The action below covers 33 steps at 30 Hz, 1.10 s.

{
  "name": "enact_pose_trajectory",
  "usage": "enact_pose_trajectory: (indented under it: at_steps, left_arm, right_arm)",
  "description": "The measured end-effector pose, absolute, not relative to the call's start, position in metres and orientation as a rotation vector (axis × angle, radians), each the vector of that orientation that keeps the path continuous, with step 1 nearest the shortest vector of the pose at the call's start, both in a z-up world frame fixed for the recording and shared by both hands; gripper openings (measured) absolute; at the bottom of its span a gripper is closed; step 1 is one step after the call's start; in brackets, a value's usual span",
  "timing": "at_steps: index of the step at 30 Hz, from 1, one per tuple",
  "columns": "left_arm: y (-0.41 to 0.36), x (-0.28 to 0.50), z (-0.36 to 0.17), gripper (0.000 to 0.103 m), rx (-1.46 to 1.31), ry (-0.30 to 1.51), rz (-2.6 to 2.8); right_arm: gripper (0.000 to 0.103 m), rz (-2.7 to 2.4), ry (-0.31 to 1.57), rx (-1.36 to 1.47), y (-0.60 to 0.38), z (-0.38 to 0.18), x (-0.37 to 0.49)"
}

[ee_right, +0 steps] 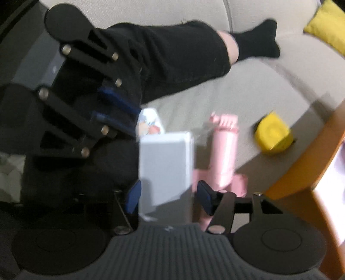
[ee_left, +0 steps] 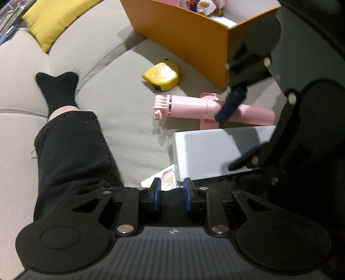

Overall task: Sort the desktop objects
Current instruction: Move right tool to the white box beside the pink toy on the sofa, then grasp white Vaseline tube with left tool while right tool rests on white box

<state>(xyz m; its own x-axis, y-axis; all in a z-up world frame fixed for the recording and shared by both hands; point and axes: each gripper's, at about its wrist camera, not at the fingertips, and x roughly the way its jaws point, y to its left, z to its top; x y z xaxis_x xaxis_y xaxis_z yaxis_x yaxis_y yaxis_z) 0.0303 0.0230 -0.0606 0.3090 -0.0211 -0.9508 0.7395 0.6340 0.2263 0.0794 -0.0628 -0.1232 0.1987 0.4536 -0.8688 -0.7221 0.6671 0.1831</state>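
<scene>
A white rectangular box (ee_left: 207,150) lies on the grey sofa seat, and my right gripper (ee_right: 169,199) straddles its near end, open, with a small gap at the right pad. The left wrist view shows the right gripper (ee_left: 226,142) coming in from the right, one finger over the pink toy gun (ee_left: 189,107). A small peach-printed packet (ee_left: 167,177) pokes out from under the box. My left gripper (ee_left: 172,190) hovers right at it with a narrow gap between its pads and nothing pinched. A yellow tape measure (ee_left: 162,75) lies farther back.
An orange cardboard box (ee_left: 183,36) holding toys stands at the back. A person's leg in black trousers and a black sock (ee_left: 71,150) rests on the sofa left of the objects. A yellow cushion (ee_left: 54,19) leans on the backrest.
</scene>
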Motion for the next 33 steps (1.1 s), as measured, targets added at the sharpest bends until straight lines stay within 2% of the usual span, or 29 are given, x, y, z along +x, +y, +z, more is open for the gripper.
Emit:
enact_pose_trajectory:
  at_steps: [3,7,9,11,21,25,29,33]
  left_arm:
    - [0.025,0.036,-0.062,0.029,0.732,1.183,-0.597]
    - [0.022,0.038,-0.067,0.031,0.761,1.198,-0.609]
    - [0.018,0.037,-0.071,0.036,0.802,1.194,-0.611]
    - [0.012,0.034,-0.075,0.055,0.862,1.171,-0.605]
    - [-0.02,0.015,-0.099,0.055,1.1,1.118,-0.779]
    - [-0.027,0.029,-0.113,0.058,1.092,1.215,-0.829]
    - [-0.035,0.037,-0.123,0.072,1.145,1.251,-0.859]
    - [-0.034,0.05,-0.135,0.079,1.114,1.325,-0.866]
  right_arm:
    - [0.066,0.832,1.105,-0.264,-0.065,-0.131,0.077]
    - [0.066,0.767,1.102,-0.266,-0.062,-0.142,0.075]
    - [0.065,0.727,1.09,-0.251,-0.065,-0.14,0.076]
    - [0.065,0.688,1.089,-0.232,-0.071,-0.138,0.078]
    - [0.065,0.674,1.106,-0.176,-0.094,-0.139,0.081]
    - [0.065,0.676,1.12,-0.145,-0.097,-0.138,0.08]
    - [0.063,0.679,1.122,-0.112,-0.101,-0.136,0.08]
    - [0.063,0.685,1.125,-0.073,-0.104,-0.137,0.087]
